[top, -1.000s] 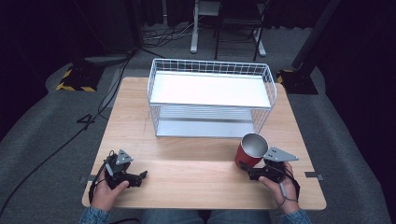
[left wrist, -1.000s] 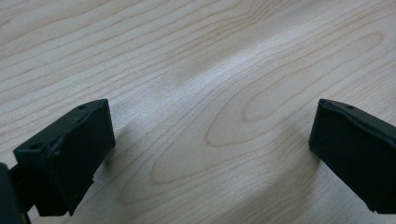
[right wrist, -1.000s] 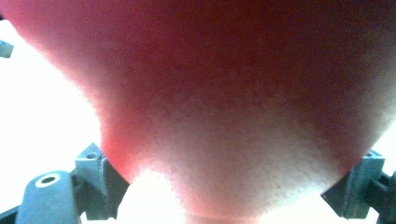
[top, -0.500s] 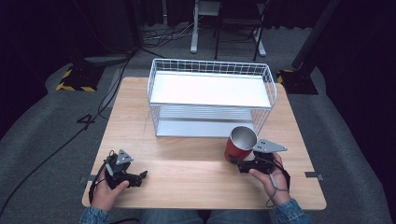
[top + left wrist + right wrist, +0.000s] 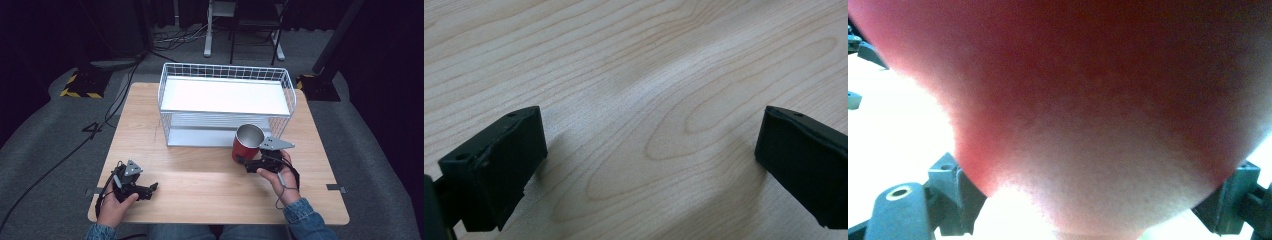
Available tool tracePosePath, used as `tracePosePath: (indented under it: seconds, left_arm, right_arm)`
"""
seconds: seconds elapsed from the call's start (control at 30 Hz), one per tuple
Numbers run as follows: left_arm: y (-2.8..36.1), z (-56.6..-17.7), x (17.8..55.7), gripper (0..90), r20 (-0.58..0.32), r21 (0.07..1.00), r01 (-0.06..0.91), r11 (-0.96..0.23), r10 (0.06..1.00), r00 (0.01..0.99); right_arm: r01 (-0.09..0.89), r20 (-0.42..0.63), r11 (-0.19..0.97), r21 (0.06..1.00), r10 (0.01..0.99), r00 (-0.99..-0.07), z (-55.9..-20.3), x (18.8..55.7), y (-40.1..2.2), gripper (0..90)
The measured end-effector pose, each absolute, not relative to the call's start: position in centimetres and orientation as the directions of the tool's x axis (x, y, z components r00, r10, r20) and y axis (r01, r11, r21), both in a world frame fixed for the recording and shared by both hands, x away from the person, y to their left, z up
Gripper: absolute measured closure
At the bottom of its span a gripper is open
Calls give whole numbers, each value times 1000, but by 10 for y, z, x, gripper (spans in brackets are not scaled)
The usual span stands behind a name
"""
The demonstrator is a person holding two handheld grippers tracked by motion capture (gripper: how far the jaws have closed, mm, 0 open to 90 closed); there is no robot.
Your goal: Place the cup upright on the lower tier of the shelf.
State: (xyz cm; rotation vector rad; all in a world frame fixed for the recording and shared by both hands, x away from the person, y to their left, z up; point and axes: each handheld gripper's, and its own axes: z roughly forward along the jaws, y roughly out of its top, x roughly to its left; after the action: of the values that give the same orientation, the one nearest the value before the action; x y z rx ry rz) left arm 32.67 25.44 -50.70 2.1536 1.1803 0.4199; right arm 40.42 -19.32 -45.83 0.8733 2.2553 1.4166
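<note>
Right gripper is clamped on a red cup, lower right of centre in the high view, just in front of the white wire basket. Cup's open mouth faces up. Left gripper sits lower left on the wooden table, jaws spread wide with nothing between them.

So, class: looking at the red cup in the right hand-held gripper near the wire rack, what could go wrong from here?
1. The red cup is gripped by its side, tilted; it might slip from the right hand-held gripper.
2. It sits close to the wire rack, so its rim could knock the rack's front edge.
</note>
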Motion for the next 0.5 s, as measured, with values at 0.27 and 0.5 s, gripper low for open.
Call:
tracePosePath:
  seconds: [0.27, 0.5]
  left_arm:
    - [254, -507, 327, 5, -25, 666, 634, -393, 837, 546]
    - [255, -507, 328, 5, -23, 667, 630, -397, 835, 550]
  right_arm:
    - [347, 57, 306, 887, 671, -739, -462, 421, -178, 168]
    - [357, 54, 295, 886, 700, -713, -469, 437, -159, 168]
